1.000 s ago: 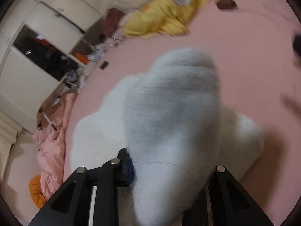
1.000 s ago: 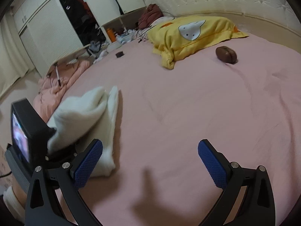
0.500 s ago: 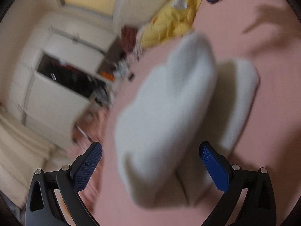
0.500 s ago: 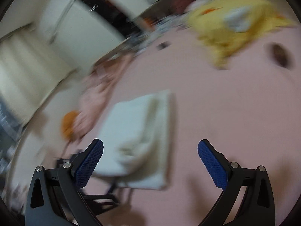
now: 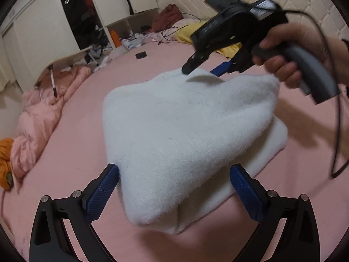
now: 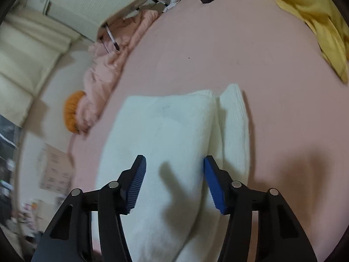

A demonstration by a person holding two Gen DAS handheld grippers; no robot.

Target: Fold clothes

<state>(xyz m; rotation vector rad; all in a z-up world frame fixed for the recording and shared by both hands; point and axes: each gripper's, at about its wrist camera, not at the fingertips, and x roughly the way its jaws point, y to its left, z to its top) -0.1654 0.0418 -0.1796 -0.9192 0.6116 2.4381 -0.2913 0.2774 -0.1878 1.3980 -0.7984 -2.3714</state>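
The white fuzzy sweater (image 5: 187,131) lies folded in a thick bundle on the pink bed (image 5: 82,131), one edge doubled beside the main fold. My left gripper (image 5: 173,187) stands wide open around its near corner. My right gripper (image 6: 174,183) is closing over its top, pads not yet pressing.

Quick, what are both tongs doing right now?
Left tongs: open, holding nothing.
Right tongs: closing over the white sweater, not gripping yet.
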